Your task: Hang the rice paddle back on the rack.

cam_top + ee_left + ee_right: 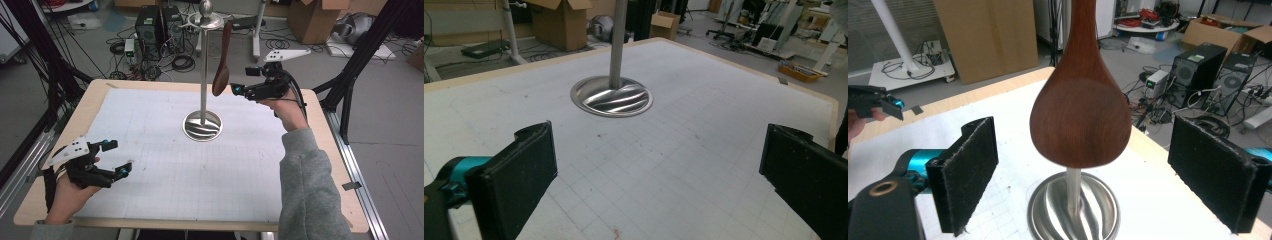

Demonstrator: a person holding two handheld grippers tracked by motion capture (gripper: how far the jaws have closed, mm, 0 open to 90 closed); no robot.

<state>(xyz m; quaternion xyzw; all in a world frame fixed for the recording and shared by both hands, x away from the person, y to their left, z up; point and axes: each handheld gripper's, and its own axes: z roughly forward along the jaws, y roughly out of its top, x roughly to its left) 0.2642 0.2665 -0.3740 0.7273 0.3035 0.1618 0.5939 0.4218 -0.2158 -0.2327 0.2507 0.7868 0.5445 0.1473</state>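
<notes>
A metal stand [203, 70] rises from the middle of a table [320, 115] covered by a white gridded mat [165, 165]. The stand has a round, shiny base [202, 126], a thin upright pole and a small disc with a knob at the top. The base holds nothing but the pole.

A dark brown wooden spoon [222, 62] hangs from the top disc, handle up and bowl down, tilted a little away from the pole. Its bowl is smooth, oval and reddish brown. It hangs in the air above the base, on the pole's right side.

My right gripper [242, 80] is raised just beside the spoon's bowl. In the right gripper view, its jaws stand wide apart with the bowl between them, touching neither pad.

My left gripper [117, 157] rests low near the table's front left corner, well apart from the stand. Its jaws are spread wide and hold nothing.

Cardboard boxes [312, 17] and computer towers [157, 25] stand on the floor beyond the table.
</notes>
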